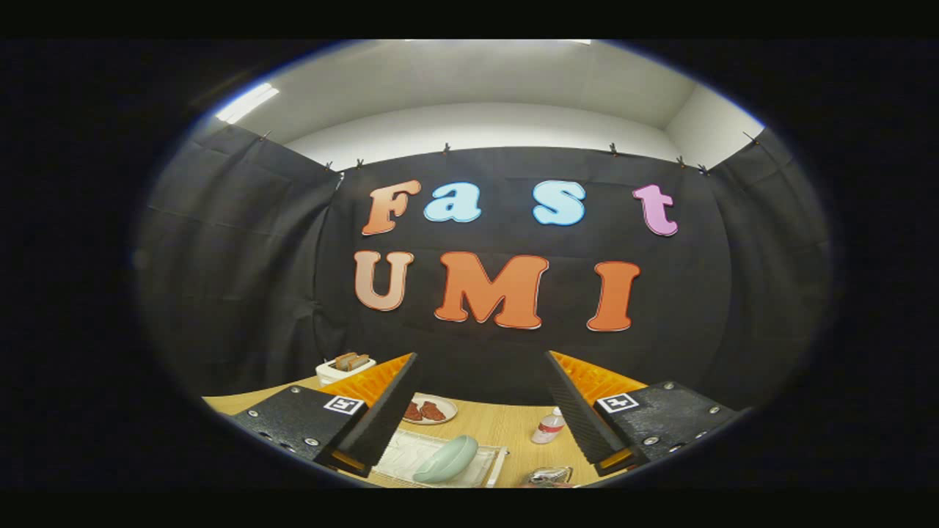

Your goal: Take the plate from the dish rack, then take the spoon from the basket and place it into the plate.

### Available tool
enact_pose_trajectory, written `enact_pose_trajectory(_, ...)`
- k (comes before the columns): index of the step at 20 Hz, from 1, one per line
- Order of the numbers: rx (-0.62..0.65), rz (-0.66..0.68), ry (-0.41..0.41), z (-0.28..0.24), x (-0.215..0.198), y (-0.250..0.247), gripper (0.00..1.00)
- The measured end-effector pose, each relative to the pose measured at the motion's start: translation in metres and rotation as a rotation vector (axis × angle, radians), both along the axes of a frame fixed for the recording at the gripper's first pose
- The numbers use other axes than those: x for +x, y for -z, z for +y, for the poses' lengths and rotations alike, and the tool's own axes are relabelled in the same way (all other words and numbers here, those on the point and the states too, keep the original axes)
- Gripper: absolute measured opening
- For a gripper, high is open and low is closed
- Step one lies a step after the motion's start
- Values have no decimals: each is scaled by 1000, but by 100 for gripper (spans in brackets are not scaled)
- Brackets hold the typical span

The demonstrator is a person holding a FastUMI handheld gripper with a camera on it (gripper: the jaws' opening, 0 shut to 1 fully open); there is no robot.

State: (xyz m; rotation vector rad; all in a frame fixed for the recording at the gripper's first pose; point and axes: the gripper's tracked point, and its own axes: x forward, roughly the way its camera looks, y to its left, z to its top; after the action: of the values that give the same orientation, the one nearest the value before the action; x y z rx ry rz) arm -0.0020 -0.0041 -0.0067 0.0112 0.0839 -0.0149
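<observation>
wide apart and gripping nothing, the gripper [480,411] hangs well above the wooden table [506,429], its two fingers [381,411] splayed with open air between them. it looks mostly at the booth wall, so the work area sits low between and under the fingertips.

just ahead of and below the fingers, nearer the left one, lies a white dish rack [411,451], flat on the table. a pale green plate [446,460] stands tilted in it, on edge, its long axis running slantwise from near the left finger's tip toward the gap between the fingers. that is the thing to fetch first, and it is lower than the jaws and slightly left of their midline.

beyond the rack, a small white dish [429,408] holds reddish-brown pieces. further left and back, a white toaster [343,367] with bread in it pokes up behind the left finger. toward the right finger stands a small bottle [548,427] with a red band. closest of all, under the gap, is something shiny and wiry [550,475], perhaps the basket; i cannot tell, and no spoon can be made out.

judging from this, the task is barely begun: the jaws must tip down and ease left, then line up across the plate's rim.
</observation>
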Motion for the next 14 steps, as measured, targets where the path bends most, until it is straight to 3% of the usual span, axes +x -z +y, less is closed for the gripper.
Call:
enact_pose_trajectory(8, 1, 93, -4, -9, 12, 18, 99)
enact_pose_trajectory(14, 64, 257, -43, -4, 17, 59, 99)
